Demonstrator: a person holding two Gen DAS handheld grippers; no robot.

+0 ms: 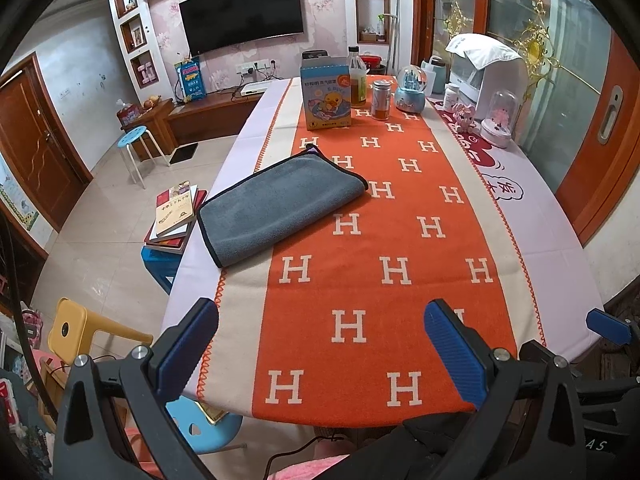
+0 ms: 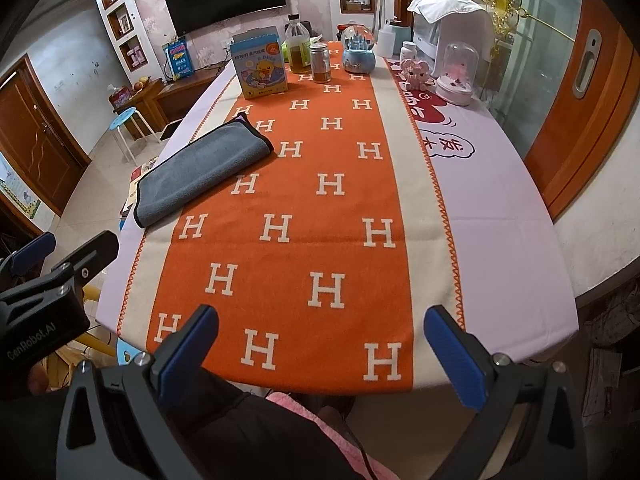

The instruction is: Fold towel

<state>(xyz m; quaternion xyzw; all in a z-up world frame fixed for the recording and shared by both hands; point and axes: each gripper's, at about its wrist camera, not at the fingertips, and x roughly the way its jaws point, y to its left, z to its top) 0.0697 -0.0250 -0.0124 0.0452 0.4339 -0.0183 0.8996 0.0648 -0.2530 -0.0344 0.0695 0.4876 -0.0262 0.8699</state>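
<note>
Your left tongs spread wide, empty, above near worktop edge. Right tongs likewise spread, empty. Grey towel, folded, lies on worktop's left side, well apart from both. Only left view shows book stack on stool. Only right view shows "GenRobot.AI" lettering on left tongs' body.

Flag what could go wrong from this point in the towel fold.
The grey towel lies at the table's left edge, its near corner almost overhanging the books; a pull could drag it off. It rests partly on the orange runner, which either tongs might pinch too. Both left tongs and right tongs are open and well short of it.
</note>
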